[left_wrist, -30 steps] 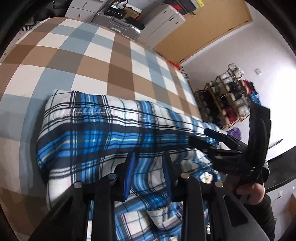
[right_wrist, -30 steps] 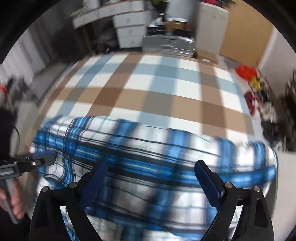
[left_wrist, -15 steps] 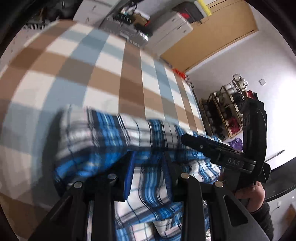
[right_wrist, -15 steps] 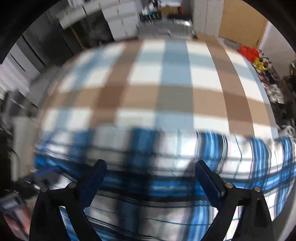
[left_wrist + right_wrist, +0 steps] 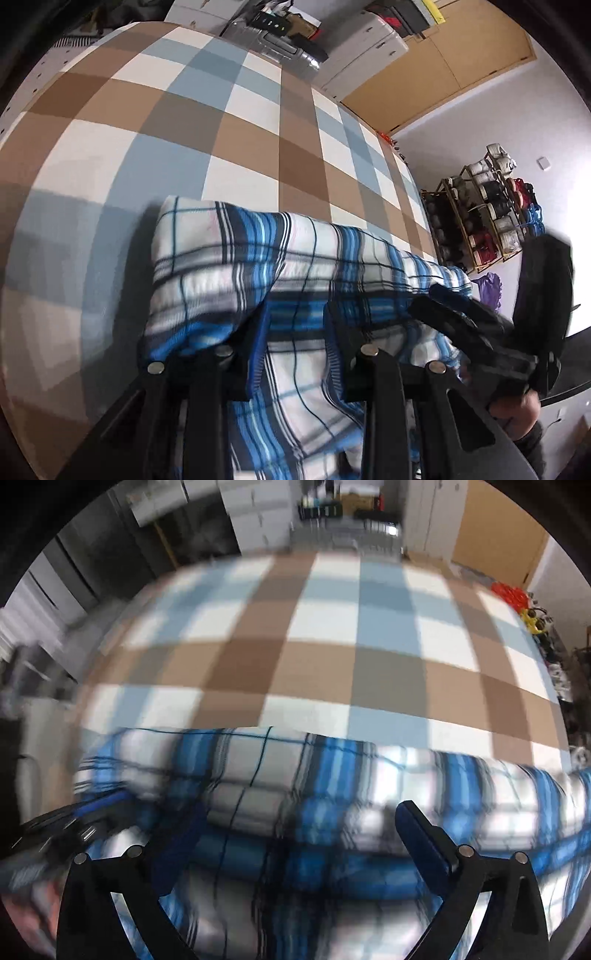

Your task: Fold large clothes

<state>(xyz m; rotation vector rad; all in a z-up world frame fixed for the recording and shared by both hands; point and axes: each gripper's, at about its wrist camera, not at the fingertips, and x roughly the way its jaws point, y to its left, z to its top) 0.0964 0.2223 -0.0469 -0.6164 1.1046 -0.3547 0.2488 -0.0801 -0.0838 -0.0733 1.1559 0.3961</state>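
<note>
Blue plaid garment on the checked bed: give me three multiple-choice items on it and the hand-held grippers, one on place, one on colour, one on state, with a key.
1. Where does the blue plaid garment lie?
A. On the shoe rack
B. On the checked bed cover
C. On the floor

2. Which colours make up the checked bed cover?
A. Brown, pale blue and white
B. Red and green
C. Plain black

3. How do the jaws of the right hand-held gripper stand?
A. Shut tight on cloth
B. Wide apart, pads pressing nothing
C. Out of view

Key: 1 B, the garment rests across the near part of the cover. 2 A, both views show brown, pale blue and white squares. 3 B, the right wrist view shows the two fingers far apart above the cloth; they have just been opening, with only cloth beneath them.
</note>
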